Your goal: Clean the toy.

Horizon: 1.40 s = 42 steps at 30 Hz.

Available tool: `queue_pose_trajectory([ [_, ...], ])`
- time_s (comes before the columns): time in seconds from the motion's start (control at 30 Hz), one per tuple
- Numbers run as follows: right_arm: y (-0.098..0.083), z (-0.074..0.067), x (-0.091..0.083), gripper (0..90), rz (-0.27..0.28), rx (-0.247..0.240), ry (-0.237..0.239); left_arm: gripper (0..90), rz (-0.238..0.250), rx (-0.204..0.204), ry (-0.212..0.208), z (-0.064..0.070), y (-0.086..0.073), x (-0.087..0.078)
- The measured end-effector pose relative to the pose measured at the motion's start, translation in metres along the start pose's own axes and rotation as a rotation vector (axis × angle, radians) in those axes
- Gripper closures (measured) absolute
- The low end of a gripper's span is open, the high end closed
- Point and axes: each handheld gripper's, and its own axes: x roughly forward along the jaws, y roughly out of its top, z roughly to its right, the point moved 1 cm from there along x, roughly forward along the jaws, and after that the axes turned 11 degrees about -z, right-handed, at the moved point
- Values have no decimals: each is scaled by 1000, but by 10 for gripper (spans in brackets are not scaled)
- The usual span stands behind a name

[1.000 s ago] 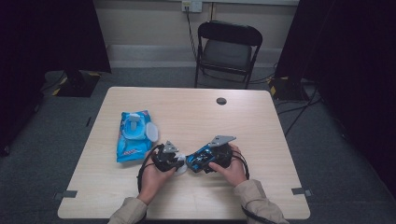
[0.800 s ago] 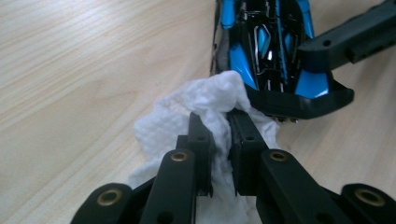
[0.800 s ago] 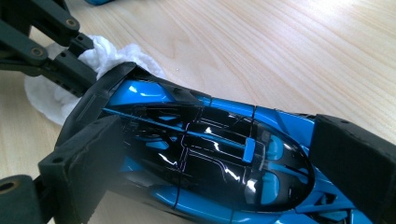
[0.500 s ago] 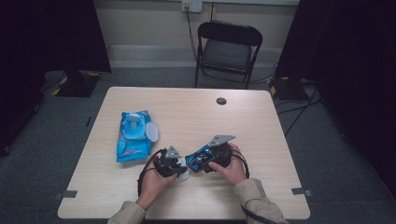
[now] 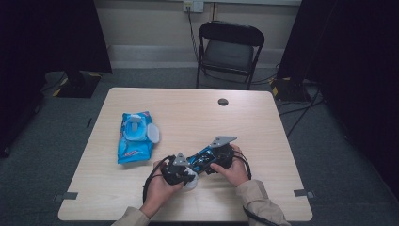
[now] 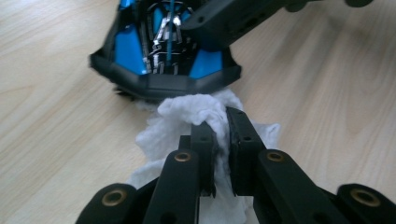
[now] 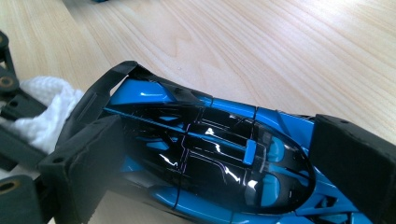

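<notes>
Toy car (image 5: 203, 158), blue and black, lies on the pale wooden bench (image 5: 263, 141) near its front edge in the high view, grasped across its body by the right hand-held gripper (image 5: 207, 162). Just beside its left end the left hand-held gripper (image 5: 188, 176) holds a white wipe (image 5: 192, 182) against the bench. Counting from above: one car, one wipe in use, one blue pack of wipes (image 5: 134, 139) with its lid flipped open, well apart to the left, two hand-held grippers, and one folding chair (image 5: 229, 49) beyond the bench

Left gripper view: the jaws are clenched on a bunched fold of the wipe (image 6: 196, 116), which touches the car's dark end (image 6: 166, 81). The wipe looks soft and limp, so I judge it will crumple and drag rather than push; a pinch on a thick fold, as here, suits it best

Right gripper view: the two black pads sit on opposite flanks of the car (image 7: 210, 154), pressing on the body, with the wipe (image 7: 46, 107) at its far end. The glossy shell probably makes the car light, stiff and rather slippery, and its thin rear wing and fins look breakable. My judgement is to hold it by the broad sides at mid-body, firmly enough to stop it sliding under the rubbing, and to keep pressure off the wing
</notes>
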Motion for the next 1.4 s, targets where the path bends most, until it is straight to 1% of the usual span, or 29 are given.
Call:
queue_pose_trajectory([
  [0.03, 0, 0, 0, 31, 0, 0, 0, 828, -2, 6, -4, 0, 0, 0],
  [0.1, 0, 0, 0, 31, -1, 0, 0, 828, 7, 1, -15, 2, 0, 1],
  [0.13, 0, 0, 0, 31, 0, 0, 0, 828, 6, 7, -17, 2, 1, 2],
  [0.2, 0, 0, 0, 32, -1, -2, 0, 828, 5, 10, -21, 4, 1, 3],
  [0.27, 0, 0, 0, 32, -1, -2, 1, 828, 8, 15, -34, 8, 3, 4],
  [0.33, 0, 0, 0, 32, -1, -2, 1, 828, 5, 23, -31, 9, 3, 5],
  [0.37, 0, 0, 0, 32, -1, -1, 1, 828, 0, 32, -40, 12, 4, 5],
  [0.47, 0, 0, 0, 32, -1, -2, 1, 827, 2, 42, -41, 14, 5, 6],
  [0.5, 0, 0, 0, 32, -2, -3, 1, 827, 4, 42, -54, 16, 6, 5],
  [0.63, 0, 0, 0, 32, -1, -2, 1, 827, 9, 45, -62, 19, 9, 0],
  [0.73, 1, 0, 0, 32, -4, -2, 0, 828, 23, 60, -76, 23, 14, -5],
  [0.77, 1, 0, 0, 32, -5, -3, 0, 828, 35, 68, -73, 25, 17, -10],
  [0.83, 1, 0, 0, 32, -5, -3, 0, 828, 38, 74, -67, 26, 19, -13],
  [0.87, 1, 0, 0, 32, -5, -3, 0, 828, 48, 72, -63, 25, 21, -20],
  [0.93, 1, 0, 0, 32, -4, -1, 1, 828, 54, 68, -63, 23, 22, -23],
  [0.97, 1, 0, 0, 32, -5, 0, 0, 828, 60, 56, -56, 18, 22, -29],
  [1.0, 1, 0, 0, 32, -5, 0, 0, 828, 60, 56, -56, 18, 22, -29],
  [1.03, 1, 0, 0, 32, -5, -1, 0, 828, 79, 35, -50, 10, 22, -34],
  [1.07, 1, 0, 0, 32, -5, -1, 0, 828, 79, 35, -50, 10, 22, -34],
  [1.2, 1, 0, 0, 32, -3, -1, -1, 828, 124, -3, -16, -5, 22, -49],
  [1.23, 1, 0, 0, 32, -3, -2, 0, 828, 146, -29, 2, -15, 21, -55],
  [1.3, 1, 0, 0, 32, -6, -4, 0, 828, 153, -52, 35, -26, 20, -58],
  [1.33, 1, 0, 0, 32, -6, -4, 0, 828, 153, -52, 35, -26, 20, -58],
  [1.37, 1, 0, 0, 32, -6, -4, 1, 828, 155, -71, 38, -31, 18, -58],
  [1.4, 1, 0, 0, 32, -6, -3, 1, 828, 153, -82, 54, -36, 17, -57],
])
